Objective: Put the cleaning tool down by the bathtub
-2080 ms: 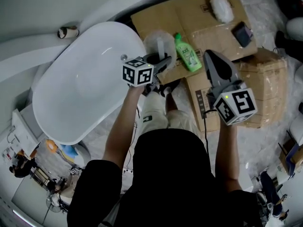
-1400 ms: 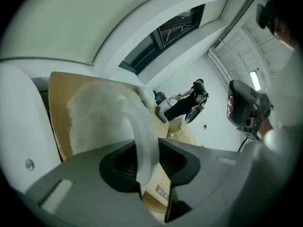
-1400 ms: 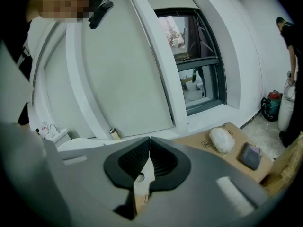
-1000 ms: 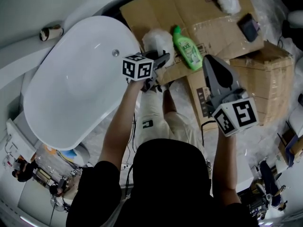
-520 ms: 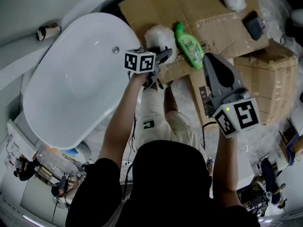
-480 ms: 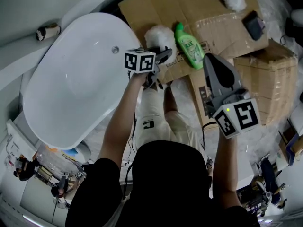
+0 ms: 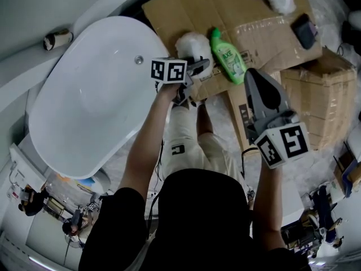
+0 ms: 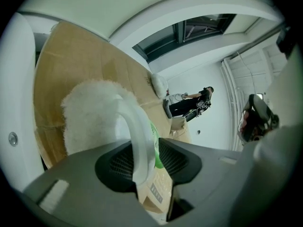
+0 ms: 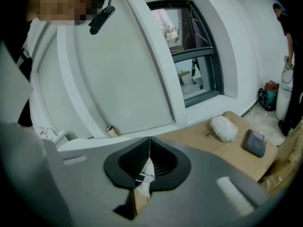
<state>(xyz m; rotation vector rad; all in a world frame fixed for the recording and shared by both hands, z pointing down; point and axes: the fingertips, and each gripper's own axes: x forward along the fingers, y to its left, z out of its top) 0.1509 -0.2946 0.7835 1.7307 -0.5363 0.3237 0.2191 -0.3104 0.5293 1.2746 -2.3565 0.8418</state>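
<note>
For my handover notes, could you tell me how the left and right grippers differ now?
The left gripper is opening its jaws round the cleaning tool handle; the right gripper has them together, empty. The left gripper is by the bathtub; the right hangs over the cardboard. Both carry marker cubes.

Both arms reach forward, forearms bare below black sleeves. The left arm (image 7: 144,145) stretches further out and the left gripper (image 7: 198,66) points forward and slightly right. Its jaws are opening, and the handle of the cleaning tool (image 8: 94,112) stands between them, against one pad with a gap at the other. The right arm (image 7: 265,202) is more upright. The right gripper (image 7: 252,75) points forward, jaws closed tip to tip.
</note>
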